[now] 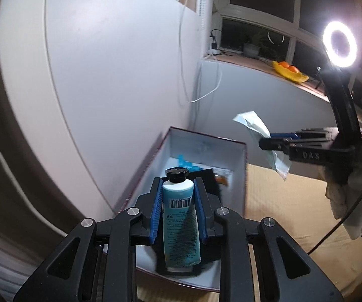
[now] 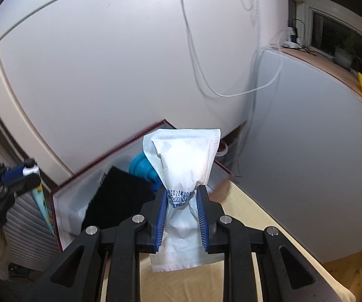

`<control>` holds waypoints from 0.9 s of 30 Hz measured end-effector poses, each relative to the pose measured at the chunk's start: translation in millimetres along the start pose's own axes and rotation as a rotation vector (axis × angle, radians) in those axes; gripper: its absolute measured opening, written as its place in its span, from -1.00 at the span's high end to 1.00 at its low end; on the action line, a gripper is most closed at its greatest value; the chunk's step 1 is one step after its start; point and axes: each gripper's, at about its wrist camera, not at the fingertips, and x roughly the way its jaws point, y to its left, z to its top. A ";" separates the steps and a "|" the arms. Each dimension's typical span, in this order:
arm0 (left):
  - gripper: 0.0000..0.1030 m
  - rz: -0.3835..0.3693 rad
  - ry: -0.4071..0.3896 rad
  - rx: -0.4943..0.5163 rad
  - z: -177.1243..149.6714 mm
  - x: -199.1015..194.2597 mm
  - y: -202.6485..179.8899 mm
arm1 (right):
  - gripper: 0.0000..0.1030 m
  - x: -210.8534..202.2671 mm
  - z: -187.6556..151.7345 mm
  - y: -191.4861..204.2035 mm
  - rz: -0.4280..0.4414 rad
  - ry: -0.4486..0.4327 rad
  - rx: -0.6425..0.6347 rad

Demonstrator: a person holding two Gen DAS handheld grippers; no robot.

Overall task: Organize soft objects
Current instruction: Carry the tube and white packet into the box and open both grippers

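My left gripper (image 1: pixel 178 183) is shut on a light blue tube (image 1: pixel 181 216) with a black cap, held upright above the near end of a white-lined box with a dark red rim (image 1: pixel 241 173). My right gripper (image 2: pixel 183 193) is shut on a white paper packet (image 2: pixel 184 161) with a printed date, held above the box's right edge (image 2: pixel 221 168). The right gripper also shows in the left wrist view (image 1: pixel 269 141), with the packet (image 1: pixel 256 125) hanging from it. The left gripper and tube show at the left edge of the right wrist view (image 2: pixel 27 173). In the box lie a black soft piece (image 2: pixel 120 196) and a blue object (image 2: pixel 140 166).
The box sits on a beige padded surface (image 1: pixel 294 201) against a white wall (image 1: pixel 118 75). White cables (image 2: pixel 231 93) hang down the wall. A window sill holds a yellow dish of oranges (image 1: pixel 289 71). A ring light (image 1: pixel 339 44) shines at the right.
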 end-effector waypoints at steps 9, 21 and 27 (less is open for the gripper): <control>0.56 0.038 0.030 -0.005 -12.7 15.7 16.0 | 0.59 48.4 24.6 8.9 0.014 0.021 0.044; -0.17 0.042 0.057 -0.044 -11.2 33.4 22.5 | 0.02 61.7 21.5 14.8 -0.017 0.051 0.010; -0.18 0.032 0.055 -0.057 -13.4 26.0 20.1 | -0.07 51.9 16.8 15.0 -0.014 0.042 0.009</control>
